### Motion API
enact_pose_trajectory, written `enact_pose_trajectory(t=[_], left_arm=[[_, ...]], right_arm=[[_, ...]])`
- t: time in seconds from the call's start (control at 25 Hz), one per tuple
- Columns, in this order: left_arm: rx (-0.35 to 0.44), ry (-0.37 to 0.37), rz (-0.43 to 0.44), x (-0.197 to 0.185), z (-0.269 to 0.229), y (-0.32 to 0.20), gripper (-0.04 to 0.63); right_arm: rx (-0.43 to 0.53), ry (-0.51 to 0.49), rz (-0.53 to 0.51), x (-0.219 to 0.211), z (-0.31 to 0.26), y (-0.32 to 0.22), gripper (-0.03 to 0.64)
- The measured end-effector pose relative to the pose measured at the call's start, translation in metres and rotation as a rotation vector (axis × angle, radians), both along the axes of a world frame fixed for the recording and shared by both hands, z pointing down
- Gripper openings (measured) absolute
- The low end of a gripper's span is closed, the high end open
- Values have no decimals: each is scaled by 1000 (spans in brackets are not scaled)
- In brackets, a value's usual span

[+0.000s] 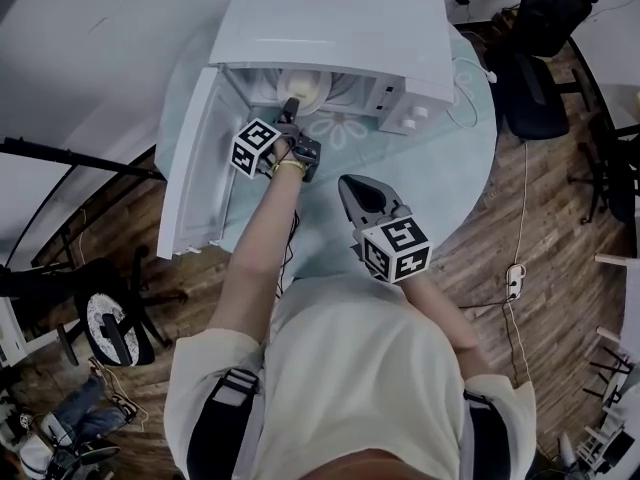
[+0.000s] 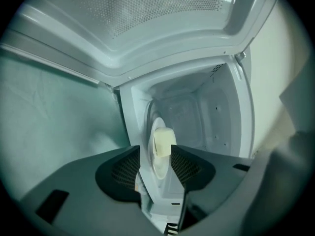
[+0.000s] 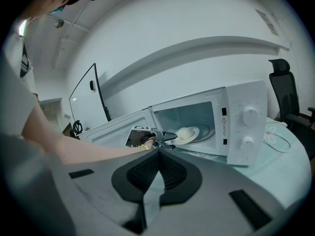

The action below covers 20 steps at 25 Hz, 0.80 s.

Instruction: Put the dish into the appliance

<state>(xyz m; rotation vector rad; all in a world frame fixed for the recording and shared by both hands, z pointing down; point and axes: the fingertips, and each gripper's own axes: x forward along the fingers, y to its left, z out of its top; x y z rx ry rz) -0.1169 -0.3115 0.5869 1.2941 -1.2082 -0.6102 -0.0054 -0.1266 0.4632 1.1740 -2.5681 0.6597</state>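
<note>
A white microwave [image 1: 330, 28] stands on the table with its door [image 1: 195, 168] swung open to the left. Inside, on the turntable, a white dish [image 1: 305, 88] carries a pale bun [image 2: 164, 141]. My left gripper [image 1: 290, 108] reaches into the mouth of the microwave. In the left gripper view its jaws [image 2: 155, 159] stand open on either side of the dish's rim [image 2: 156, 168], and the pads do not press on it. The right gripper view shows the dish [image 3: 189, 133] in the cavity with the left gripper [image 3: 170, 136] at its edge. My right gripper [image 1: 352, 186] is shut and empty, held back over the table.
The microwave sits on a round table with a pale green cloth [image 1: 440, 168]; a white cable [image 1: 470, 78] lies beside it. Black office chairs [image 1: 545, 28] stand at the right. A cord and plug strip [image 1: 515, 278] lie on the wooden floor, and a chair base [image 1: 110, 328] is at the left.
</note>
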Motion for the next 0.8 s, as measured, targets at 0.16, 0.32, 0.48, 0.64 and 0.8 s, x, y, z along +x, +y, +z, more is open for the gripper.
enact_pose_trajectory(t=[0.16,0.32,0.48,0.64,0.8], left_arm=[[15,-16,21,2,-8,23,176],[19,-30,60,6,-15,50,175],[47,-86,107,11,-27,79,152],[51,-136,140,14,-36,108,58],[62,-231,175,14,-48,136,11]], right_arm=[[7,-10,10,-1,-1,3,6],[7,-18,31,2,1,8,6],[8,-20,55,7,3,13,6],[16,-10,74,11,4,18,6],[19,-6,93,18,5,24,6]])
